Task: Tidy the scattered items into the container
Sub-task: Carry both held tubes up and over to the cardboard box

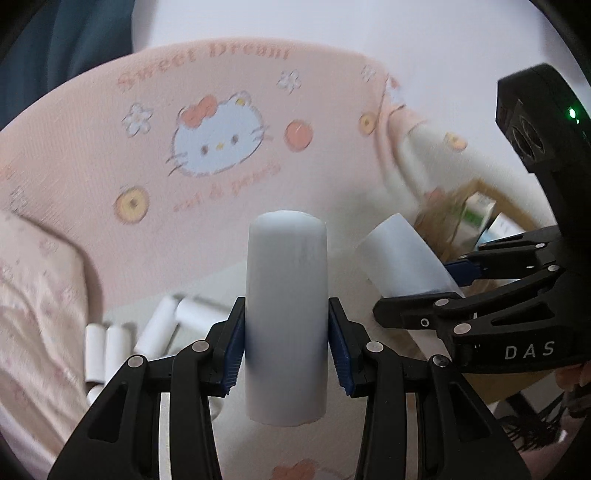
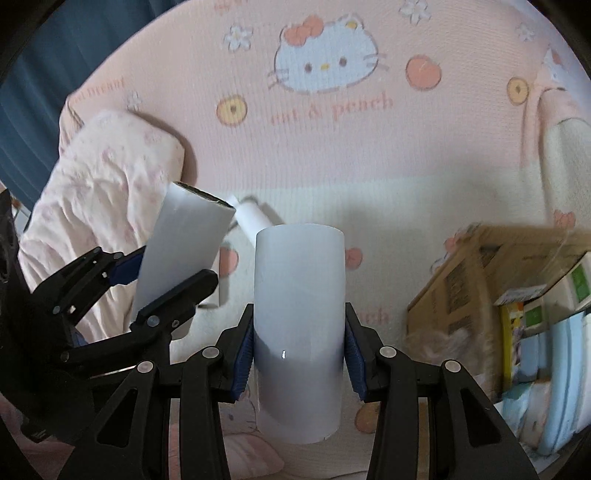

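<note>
Left wrist view: under me a pink knitted bedspread point(image 1: 92, 155) printed with white cartoon cats, peaches and flowers, words on it partly legible; a plain white wall point(image 1: 369, 26) beyond it and a dark teal curtain point(image 1: 62, 40) at the upper left. A crumpled pale floral pillow point(image 1: 33, 314) lies at the left edge. My left gripper point(image 1: 286, 345) pinches a white smooth cylindrical roll point(image 1: 286, 295) upright between its blue pads, off the bed. To the right, my right gripper point(image 1: 448, 282) clamps a second white cylindrical roll point(image 1: 399, 254), tilted. Loose small white rolls point(image 1: 155, 328) on the bedspread behind my fingers: I count about five, blurred, so uncertain. Two rolls in grips. One open brown cardboard box point(image 2: 476, 284) sits on the bed at the right, holding cartons and packets, number unclear through blur. Right wrist view confirms both grips: pads pressed on the near roll's sides, the other roll slanted at the left.
</note>
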The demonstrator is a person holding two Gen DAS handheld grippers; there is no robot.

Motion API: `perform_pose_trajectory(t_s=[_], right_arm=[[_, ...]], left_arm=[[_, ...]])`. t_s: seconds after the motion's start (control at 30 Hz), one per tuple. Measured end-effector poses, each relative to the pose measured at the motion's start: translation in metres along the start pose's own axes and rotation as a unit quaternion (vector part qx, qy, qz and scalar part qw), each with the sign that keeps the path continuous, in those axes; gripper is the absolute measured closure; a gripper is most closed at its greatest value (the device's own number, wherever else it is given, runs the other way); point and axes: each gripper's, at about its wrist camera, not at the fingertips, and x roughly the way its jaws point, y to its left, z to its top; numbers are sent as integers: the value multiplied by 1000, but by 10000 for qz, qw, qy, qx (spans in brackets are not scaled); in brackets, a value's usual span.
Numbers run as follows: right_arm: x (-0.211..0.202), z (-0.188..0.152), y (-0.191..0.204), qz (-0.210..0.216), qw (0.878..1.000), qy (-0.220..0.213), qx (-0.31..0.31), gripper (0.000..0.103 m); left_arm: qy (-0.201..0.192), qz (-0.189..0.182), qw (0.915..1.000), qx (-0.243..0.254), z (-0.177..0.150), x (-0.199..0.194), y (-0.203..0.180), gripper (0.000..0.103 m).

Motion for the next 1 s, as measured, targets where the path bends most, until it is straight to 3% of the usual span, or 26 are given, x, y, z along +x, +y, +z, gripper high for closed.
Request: perform_pose_trajectory(t_s=[0.23, 0.6, 0.77, 0.87, 0.93, 1.0], right_arm=[[-30, 18, -43, 63, 9992, -233, 304, 62], [-69, 16, -107, 367, 9950, -384, 849, 62], [-65, 15, -133, 373, 9952, 264, 865, 62], [-56, 15, -149, 434, 9943, 868, 445, 62], [-47, 15, -157, 480, 9906, 1252, 278, 62], [-28, 12, -167, 666, 9798, 1795, 580, 62]], left_arm=[[-322, -1037, 9939, -167, 39, 10, -21, 58], [-181, -1632, 9852, 489, 66, 34, -79, 58], [-99, -1646, 9791, 1194, 93, 37, -107, 58], [62, -1902, 9676, 1660, 107, 44, -128, 58], [177, -2249, 9593, 1699, 115, 53, -136, 58], [464, -2519, 9511, 1728, 123, 63, -146, 58]])
